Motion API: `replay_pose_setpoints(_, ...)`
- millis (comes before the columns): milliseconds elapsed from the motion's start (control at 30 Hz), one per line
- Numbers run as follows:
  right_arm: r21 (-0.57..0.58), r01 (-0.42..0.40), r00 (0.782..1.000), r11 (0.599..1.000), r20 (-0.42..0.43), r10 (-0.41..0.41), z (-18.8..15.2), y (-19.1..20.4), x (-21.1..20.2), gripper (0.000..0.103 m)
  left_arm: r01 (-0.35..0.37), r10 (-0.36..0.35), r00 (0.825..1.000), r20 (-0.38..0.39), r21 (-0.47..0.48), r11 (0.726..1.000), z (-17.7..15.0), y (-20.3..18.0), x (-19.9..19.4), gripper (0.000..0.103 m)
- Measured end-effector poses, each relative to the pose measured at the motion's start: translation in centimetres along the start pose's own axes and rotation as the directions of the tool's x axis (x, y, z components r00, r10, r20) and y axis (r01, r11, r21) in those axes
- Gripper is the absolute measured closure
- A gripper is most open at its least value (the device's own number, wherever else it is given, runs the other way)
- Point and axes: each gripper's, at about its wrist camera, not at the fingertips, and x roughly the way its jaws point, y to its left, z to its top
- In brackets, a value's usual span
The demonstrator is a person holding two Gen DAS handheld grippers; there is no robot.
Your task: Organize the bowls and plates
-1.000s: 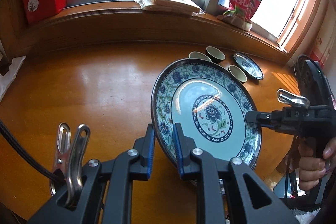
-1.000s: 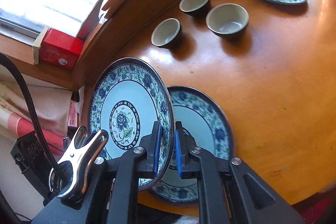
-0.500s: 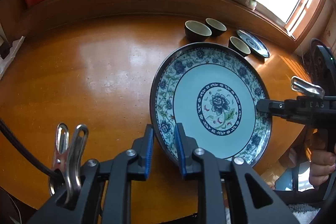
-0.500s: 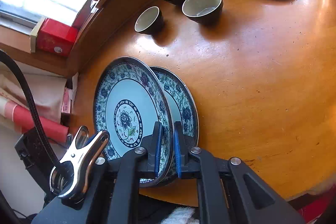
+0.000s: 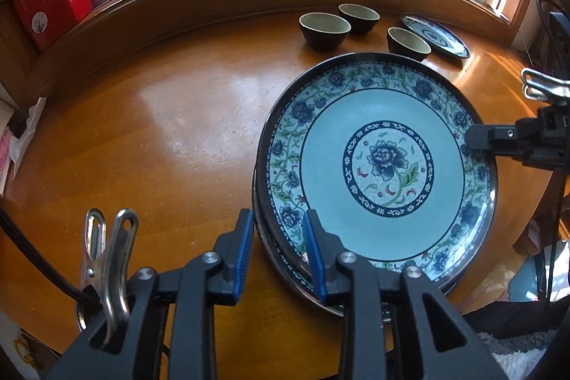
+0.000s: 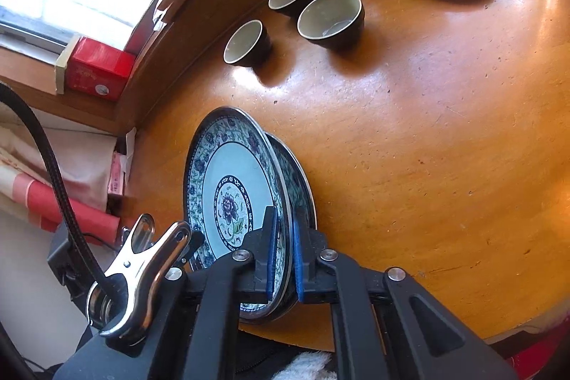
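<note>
Sunny window nook here, wooden sill running round the far side of a round orange-brown tabletop. A red box sits up on the sill at far left.

Biggest thing going is the big flowered plate, near right on the tabletop, sitting on top of a second matching plate whose rim peeks out underneath. So this looks like the stacking step, right at the set-down. The small plate is still on its own at far right, and three dark bowls are loose beside it along the far edge.

Left tool has just been opening: its blue pads straddle the big plate's near-left rim but stand clear of it, so no grip there any more. Right tool is pinched nearly shut on the opposite rim of that top plate.

Next move, I'd guess: let the right one go too, once the plate sits flat and centred, then back both out without dragging the stack. After that, bowls and small plate.
</note>
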Motion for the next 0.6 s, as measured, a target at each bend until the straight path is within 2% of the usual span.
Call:
replay_pose_setpoints(233, 0.035, 0.034, 0.999, 0.999, 0.014, -0.034, 0.1, -0.7, -0.2, 0.092, 0.026, -0.026, 1.0, 0.01, -0.008, 1.0, 0.0, 0.3, -0.1, 0.073)
replay_pose_setpoints(400, 0.041, 0.006, 1.0, 0.999, -0.003, -0.006, -0.2, -0.8, 0.0, 0.092, 0.026, -0.026, 1.0, 0.008, -0.015, 1.0, 0.0, 0.2, 0.0, 0.071)
replay_pose_setpoints(600, 0.007, 0.019, 1.0, 1.0, -0.001, -0.019, -1.1, -1.2, 0.0, 0.078, -0.003, 0.004, 1.0, 0.025, -0.036, 0.999, 0.0, -0.1, 0.1, 0.071)
